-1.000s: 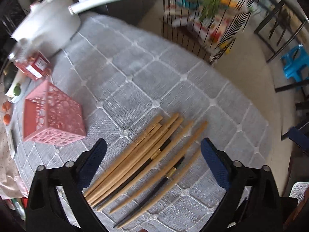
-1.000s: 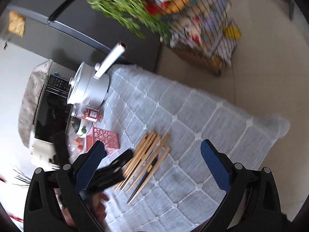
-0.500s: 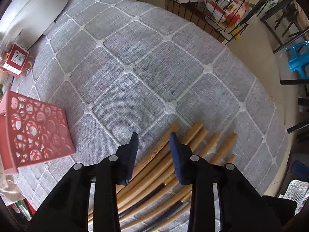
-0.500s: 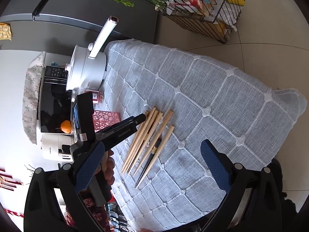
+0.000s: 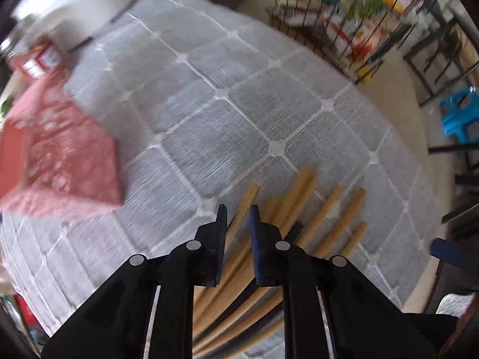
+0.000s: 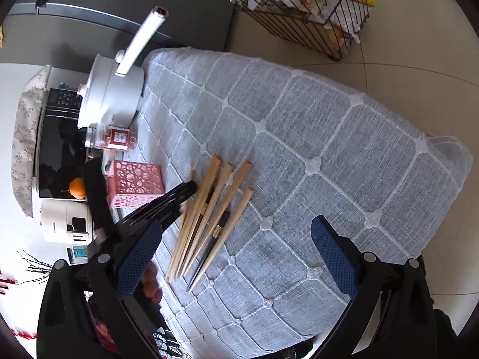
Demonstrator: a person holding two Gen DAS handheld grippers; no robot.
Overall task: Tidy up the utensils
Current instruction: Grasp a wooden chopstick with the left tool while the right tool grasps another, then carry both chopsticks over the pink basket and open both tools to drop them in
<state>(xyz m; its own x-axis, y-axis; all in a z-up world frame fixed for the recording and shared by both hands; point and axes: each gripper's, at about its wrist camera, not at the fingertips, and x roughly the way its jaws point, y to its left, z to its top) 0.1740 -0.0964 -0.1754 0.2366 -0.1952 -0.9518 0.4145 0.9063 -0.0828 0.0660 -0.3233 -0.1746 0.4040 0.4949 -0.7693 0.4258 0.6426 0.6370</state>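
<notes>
left gripper [image 5: 238, 209]: jaws just closing in, clamping the leftmost wooden chopstick [image 5: 246, 202]
right gripper [image 6: 236, 248]: hovering spread wide, gripping nothing
chopsticks [image 6: 209, 209]: lying bundled on grey quilted tablecloth [image 6: 329, 137]; pink perforated holder [image 6: 136, 182] near

Perhaps nine chopsticks [image 6: 209, 209], one pink basket [image 6: 136, 184].

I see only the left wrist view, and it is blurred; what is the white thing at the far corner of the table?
Observer: A white pot with a long handle, clear in the right wrist view.
Operator: Thank you; how do the right tongs stand?
Observer: The right tongs are open and hold nothing.
Operator: What lies beyond the pink basket?
Observer: A red-labelled jar, on its side, between basket and pot.
</notes>
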